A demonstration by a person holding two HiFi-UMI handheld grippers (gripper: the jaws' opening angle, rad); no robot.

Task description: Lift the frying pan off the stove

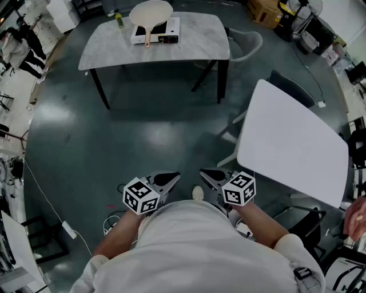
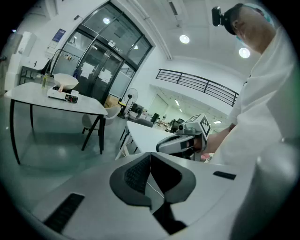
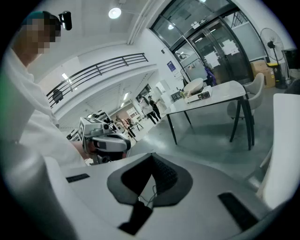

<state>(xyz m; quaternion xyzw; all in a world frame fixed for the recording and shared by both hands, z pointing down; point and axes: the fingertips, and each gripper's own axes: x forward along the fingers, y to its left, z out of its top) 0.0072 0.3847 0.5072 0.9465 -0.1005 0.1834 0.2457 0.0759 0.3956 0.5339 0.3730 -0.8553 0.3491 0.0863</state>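
Note:
A pale frying pan (image 1: 151, 12) with a wooden handle rests on a white portable stove (image 1: 164, 31) on the grey table (image 1: 194, 40) far ahead. In the left gripper view the frying pan (image 2: 65, 82) and stove (image 2: 63, 95) are small at the left; in the right gripper view the frying pan (image 3: 193, 86) is distant too. My left gripper (image 1: 172, 178) and right gripper (image 1: 206, 174) are held close to my body, tips facing each other, both shut and empty. The left gripper (image 2: 149, 157) and right gripper (image 3: 151, 158) show pads pressed together.
A white table (image 1: 291, 143) stands at the right with a dark chair (image 1: 294, 86) behind it. A small bottle (image 1: 119, 20) sits left of the stove. Cables lie on the grey floor (image 1: 143, 137) near my feet. Another person's hand (image 1: 355, 216) shows at the right edge.

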